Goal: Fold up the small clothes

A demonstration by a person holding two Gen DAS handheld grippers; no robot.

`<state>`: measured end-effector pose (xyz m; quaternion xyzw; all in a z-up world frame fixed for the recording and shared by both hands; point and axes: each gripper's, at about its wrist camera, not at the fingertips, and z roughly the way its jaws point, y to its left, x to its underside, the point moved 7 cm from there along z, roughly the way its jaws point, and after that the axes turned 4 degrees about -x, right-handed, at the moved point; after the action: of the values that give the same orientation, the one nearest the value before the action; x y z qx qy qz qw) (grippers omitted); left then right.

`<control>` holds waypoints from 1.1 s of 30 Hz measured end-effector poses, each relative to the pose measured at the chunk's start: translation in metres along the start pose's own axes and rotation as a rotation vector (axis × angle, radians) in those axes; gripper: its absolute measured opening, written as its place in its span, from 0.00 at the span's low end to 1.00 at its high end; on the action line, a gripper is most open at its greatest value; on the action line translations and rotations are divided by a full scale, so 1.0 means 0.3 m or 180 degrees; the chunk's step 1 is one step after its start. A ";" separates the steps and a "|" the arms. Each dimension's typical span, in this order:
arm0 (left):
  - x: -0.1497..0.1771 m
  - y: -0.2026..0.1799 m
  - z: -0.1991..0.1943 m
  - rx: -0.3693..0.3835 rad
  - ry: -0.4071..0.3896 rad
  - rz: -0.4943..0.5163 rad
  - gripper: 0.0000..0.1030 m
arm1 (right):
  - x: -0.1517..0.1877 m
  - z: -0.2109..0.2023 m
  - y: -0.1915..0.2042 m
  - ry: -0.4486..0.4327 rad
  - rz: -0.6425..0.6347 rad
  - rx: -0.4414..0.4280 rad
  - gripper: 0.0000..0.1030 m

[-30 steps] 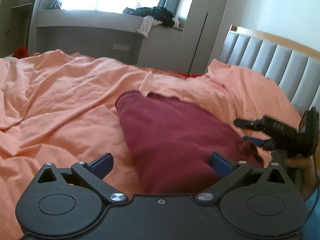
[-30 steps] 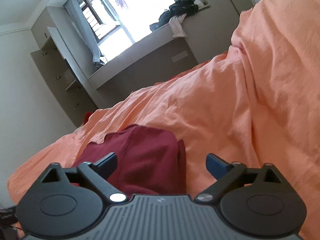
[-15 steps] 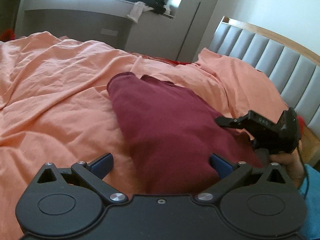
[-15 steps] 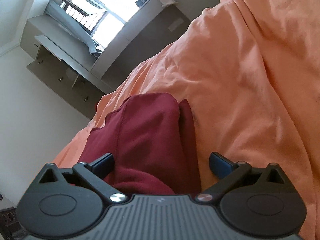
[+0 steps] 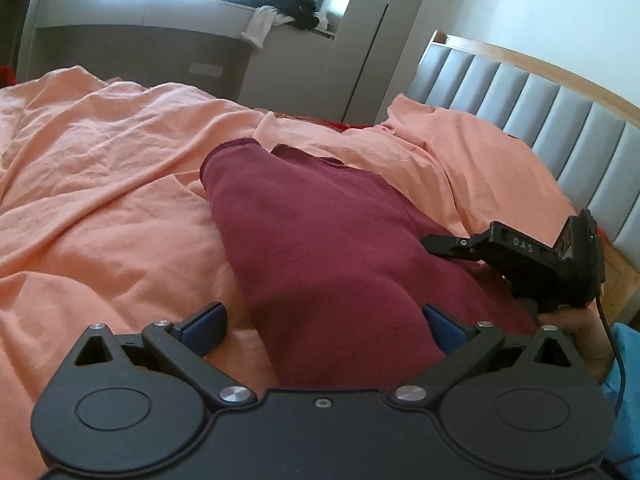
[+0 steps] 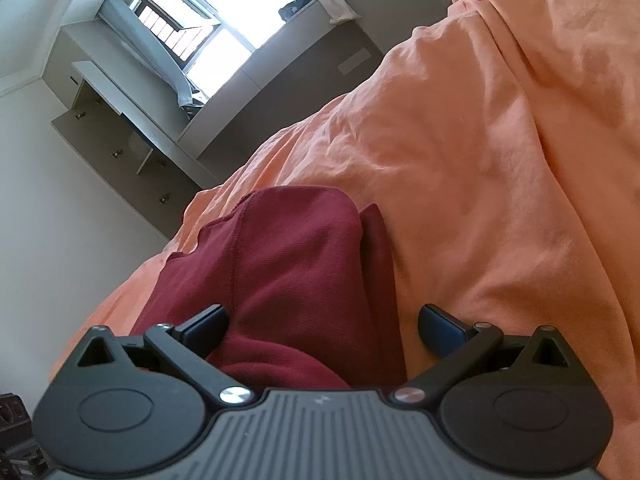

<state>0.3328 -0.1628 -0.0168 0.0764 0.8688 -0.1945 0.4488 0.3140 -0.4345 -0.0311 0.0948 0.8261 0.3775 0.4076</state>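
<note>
A dark red knit garment (image 5: 320,248) lies folded lengthwise on the wrinkled peach bedsheet (image 5: 100,184). The left gripper (image 5: 324,326) has its fingers spread wide over the garment's near end. At 3 o'clock, the right gripper (image 6: 322,326) is likewise wide open.

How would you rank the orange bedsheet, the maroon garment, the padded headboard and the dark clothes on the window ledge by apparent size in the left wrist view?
1. orange bedsheet, spans most of the frame
2. maroon garment
3. padded headboard
4. dark clothes on the window ledge; these lie far from the camera, so their true size is unsure.
</note>
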 end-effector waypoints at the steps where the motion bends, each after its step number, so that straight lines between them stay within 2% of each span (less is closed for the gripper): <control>1: 0.001 0.001 0.000 0.0005 -0.0008 -0.0004 1.00 | 0.005 -0.003 0.004 0.0011 0.0008 -0.0009 1.00; 33: 0.008 0.007 0.002 0.0023 -0.0034 0.0000 1.00 | 0.010 -0.011 -0.002 -0.0065 -0.0010 0.0043 1.00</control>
<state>0.3324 -0.1613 -0.0195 0.0769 0.8657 -0.1981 0.4533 0.3097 -0.4352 -0.0320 0.1001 0.8245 0.3703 0.4160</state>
